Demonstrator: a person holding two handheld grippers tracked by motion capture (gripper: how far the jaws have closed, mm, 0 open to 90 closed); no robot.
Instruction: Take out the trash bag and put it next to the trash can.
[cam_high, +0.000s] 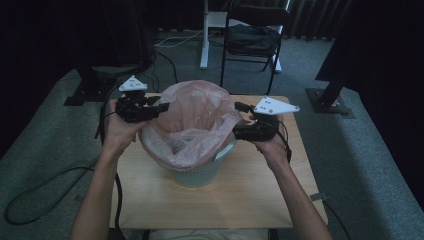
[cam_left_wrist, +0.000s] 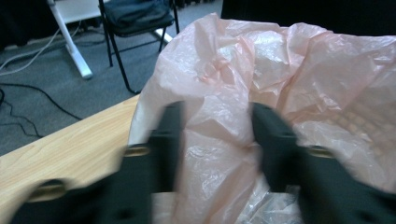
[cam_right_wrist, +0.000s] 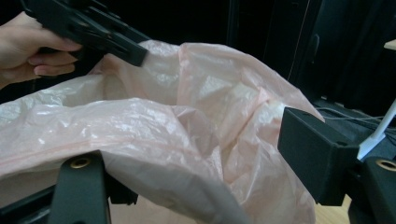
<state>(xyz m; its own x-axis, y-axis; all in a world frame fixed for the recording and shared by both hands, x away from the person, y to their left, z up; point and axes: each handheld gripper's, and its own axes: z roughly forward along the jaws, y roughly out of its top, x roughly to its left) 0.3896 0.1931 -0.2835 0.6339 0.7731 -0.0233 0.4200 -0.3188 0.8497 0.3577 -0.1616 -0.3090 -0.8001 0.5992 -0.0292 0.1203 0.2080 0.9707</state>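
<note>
My left gripper (cam_high: 161, 106) has bag film between its jaws at the left rim; whether they pinch it I cannot tell. The pink bag (cam_high: 192, 120) lines the pale basket (cam_high: 200, 173) mid-table (cam_high: 150, 195). My right gripper (cam_high: 239, 116) clenches the bag's right rim.

The thin pink plastic bag (cam_high: 192, 120) looks crinkled, translucent and faintly glossy. It lines a pale perforated plastic basket (cam_high: 197, 175) on a smooth, matt light wooden table (cam_high: 150, 195). The black plastic grippers' bodies look matt.
</note>
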